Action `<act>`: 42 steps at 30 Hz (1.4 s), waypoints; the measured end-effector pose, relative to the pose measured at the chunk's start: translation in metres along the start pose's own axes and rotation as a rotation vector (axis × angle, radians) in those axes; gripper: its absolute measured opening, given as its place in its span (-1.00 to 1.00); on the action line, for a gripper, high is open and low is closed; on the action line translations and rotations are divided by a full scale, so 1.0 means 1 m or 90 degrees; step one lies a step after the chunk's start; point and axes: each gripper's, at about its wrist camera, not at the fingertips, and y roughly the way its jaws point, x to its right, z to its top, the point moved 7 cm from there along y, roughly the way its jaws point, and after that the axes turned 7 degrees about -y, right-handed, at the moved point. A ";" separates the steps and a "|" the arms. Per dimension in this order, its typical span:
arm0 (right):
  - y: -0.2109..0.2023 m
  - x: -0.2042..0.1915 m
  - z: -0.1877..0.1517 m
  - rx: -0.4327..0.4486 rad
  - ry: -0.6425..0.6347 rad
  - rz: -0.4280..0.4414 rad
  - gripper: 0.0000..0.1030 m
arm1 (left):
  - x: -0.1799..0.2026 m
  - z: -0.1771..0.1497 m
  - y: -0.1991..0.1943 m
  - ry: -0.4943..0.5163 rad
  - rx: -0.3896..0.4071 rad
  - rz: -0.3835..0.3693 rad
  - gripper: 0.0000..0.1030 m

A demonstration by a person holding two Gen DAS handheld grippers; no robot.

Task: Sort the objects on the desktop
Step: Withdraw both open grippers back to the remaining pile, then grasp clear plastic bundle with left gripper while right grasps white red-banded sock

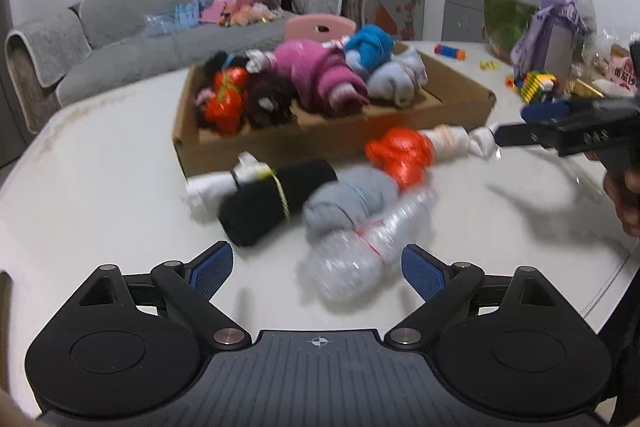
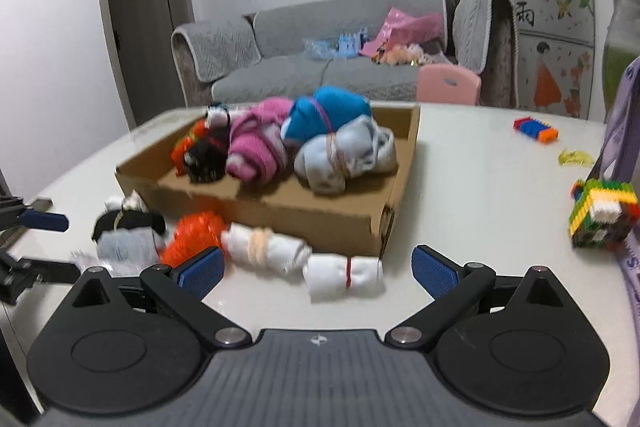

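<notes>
A cardboard box (image 1: pixel 320 147) on the white table holds several rolled socks: pink, blue, grey, black, orange. Loose rolls lie in front of it. My left gripper (image 1: pixel 316 267) is open, with a clear bubble-wrap bundle (image 1: pixel 352 259) lying between its pads, untouched. Just beyond are a grey roll (image 1: pixel 344 207), a black roll (image 1: pixel 268 199) and an orange mesh bundle (image 1: pixel 404 155). My right gripper (image 2: pixel 316 267) is open around a white roll with a red band (image 2: pixel 344 277), pads apart from it. A white roll with a peach band (image 2: pixel 264 247) lies to its left.
A colourful block cube (image 2: pixel 600 215) and a purple-wrapped bottle (image 1: pixel 556 31) stand at the right, with a glass bowl of green water (image 1: pixel 516 11) behind. A small block toy (image 2: pixel 536 129) lies farther back. A pink chair (image 2: pixel 448 83) and a grey sofa (image 2: pixel 320 67) are beyond the table.
</notes>
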 end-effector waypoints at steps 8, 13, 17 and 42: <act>0.010 -0.001 -0.012 -0.025 0.009 0.002 0.93 | 0.005 -0.007 0.012 -0.046 -0.011 0.014 0.83; 0.016 -0.002 -0.019 -0.041 -0.009 -0.002 0.92 | 0.008 -0.009 0.015 -0.074 -0.006 0.028 0.83; 0.016 -0.002 -0.020 -0.041 -0.006 0.000 0.92 | 0.012 -0.007 0.017 -0.110 0.000 0.020 0.83; 0.012 -0.004 -0.023 -0.062 -0.017 0.007 -0.02 | 0.039 -0.011 0.014 -0.124 0.028 0.000 0.40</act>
